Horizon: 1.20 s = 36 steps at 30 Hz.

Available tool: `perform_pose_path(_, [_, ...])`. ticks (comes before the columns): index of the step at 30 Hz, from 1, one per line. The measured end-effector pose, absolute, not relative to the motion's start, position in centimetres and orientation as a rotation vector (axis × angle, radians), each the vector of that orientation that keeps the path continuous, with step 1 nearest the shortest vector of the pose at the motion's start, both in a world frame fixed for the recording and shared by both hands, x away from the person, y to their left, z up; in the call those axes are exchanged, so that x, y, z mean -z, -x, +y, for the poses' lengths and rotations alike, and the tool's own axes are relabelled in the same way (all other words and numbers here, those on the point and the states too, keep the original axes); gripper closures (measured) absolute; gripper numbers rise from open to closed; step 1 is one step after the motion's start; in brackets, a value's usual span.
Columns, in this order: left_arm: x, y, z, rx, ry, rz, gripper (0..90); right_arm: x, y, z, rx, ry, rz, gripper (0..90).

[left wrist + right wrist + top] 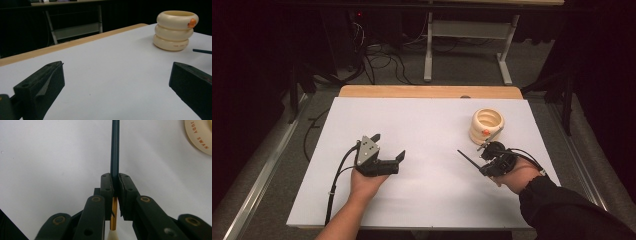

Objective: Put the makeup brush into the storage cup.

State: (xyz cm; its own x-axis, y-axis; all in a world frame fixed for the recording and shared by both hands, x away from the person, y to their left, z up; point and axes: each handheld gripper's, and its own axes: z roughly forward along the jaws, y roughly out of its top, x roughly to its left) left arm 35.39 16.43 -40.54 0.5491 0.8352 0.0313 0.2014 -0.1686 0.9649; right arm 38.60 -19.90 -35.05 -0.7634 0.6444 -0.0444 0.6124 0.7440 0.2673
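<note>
Jaws of the right gripper point(114, 180) were clamped tight on a thin dark brush point(115, 147), its shaft running straight out ahead over the white board point(432, 130); behind the pads a gold ferrule and a pale end showed. Just beside that gripper, farther back on the board, stood a cream ringed pot point(486, 125) with an orange knob, the brush apart from it. Lettering on the pot read "JUDY SWAN". The left gripper point(388, 146) hovered wide open, holding nothing, well apart from the pot.
</note>
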Motion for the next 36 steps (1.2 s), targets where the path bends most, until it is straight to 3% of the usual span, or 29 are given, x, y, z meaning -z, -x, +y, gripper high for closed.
perform_pose_path(11, [42.3, -35.1, 15.2, -0.732, -1.763, 0.81, 1.0, 35.0, -38.7, -19.3, -0.362, -0.995, 2.814, 85.2])
perform_pose_path(30, [42.6, -34.3, 13.5, -1.04, -1.981, 0.623, 2.8, 34.4, -39.2, -17.9, -0.351, -0.913, 2.83, 85.2])
perform_pose_path(36, [42.8, -34.0, 13.1, -1.084, -2.019, 0.558, 2.9, 34.4, -39.2, -17.7, -0.347, -0.906, 2.831, 85.1])
